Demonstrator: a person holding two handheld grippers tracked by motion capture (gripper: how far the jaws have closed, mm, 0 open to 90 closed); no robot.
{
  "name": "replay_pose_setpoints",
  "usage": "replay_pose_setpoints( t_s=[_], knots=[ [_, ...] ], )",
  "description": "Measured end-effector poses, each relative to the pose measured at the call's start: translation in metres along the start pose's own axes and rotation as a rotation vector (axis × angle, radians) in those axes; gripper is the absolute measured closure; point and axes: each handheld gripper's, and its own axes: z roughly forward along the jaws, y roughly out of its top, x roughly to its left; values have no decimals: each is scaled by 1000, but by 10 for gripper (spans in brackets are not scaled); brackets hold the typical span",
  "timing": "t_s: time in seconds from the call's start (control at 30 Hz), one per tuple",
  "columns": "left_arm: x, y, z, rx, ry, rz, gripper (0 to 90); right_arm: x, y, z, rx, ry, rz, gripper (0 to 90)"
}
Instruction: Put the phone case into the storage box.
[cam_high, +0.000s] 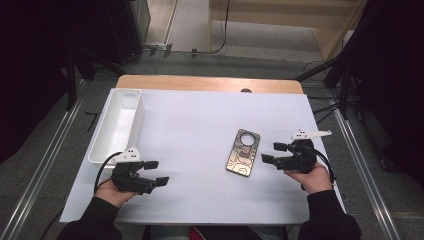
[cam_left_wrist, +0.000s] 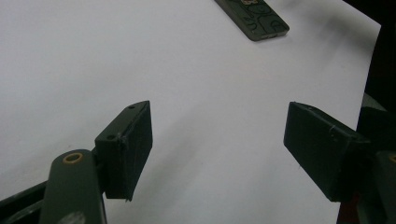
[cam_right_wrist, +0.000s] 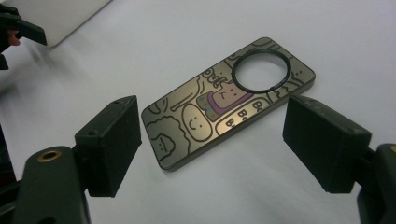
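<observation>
At the far left of the table (cam_high: 200, 200) sits a white tray (cam_high: 120, 125). Just below it, the left gripper (cam_high: 156, 172) is held in a hand with its 2 fingers (cam_left_wrist: 126, 149) spread, nothing between them. Right of centre lies a patterned phone case (cam_high: 243, 153), flat. The right gripper (cam_high: 272, 152) is just beside it, fingers spread, not touching.
</observation>
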Motion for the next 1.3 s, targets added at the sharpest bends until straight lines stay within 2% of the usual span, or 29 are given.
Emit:
replay_pose_setpoints(
  t_s=[0.3, 0.57, 0.77, 0.87, 0.9, 1.1, 1.13, 1.3],
  knots=[
    [0, 0, 0, 2, 1, -3, 236, -7, 8, 6, 4, -7, -6, 186],
    [1, 0, -1, -1, 3, -4, 236, -15, 10, 11, 8, -31, -16, 228],
    [1, 0, -1, -2, 4, -4, 236, -18, 10, 16, 7, -68, -30, 325],
    [1, 0, -1, -3, 3, -5, 236, -18, 10, 19, 2, -110, -53, 422],
    [1, 0, -1, -5, 4, -6, 236, -18, 10, 21, 3, -110, -53, 439],
    [1, 0, -2, -9, 8, -10, 236, -20, 8, 34, 47, -117, -34, 668],
    [1, 0, -2, -9, 8, -10, 236, -20, 8, 34, 47, -117, -34, 668],
    [2, 0, -2, -10, 9, -12, 236, -26, 6, 43, 73, -96, 13, 839]
  ],
)
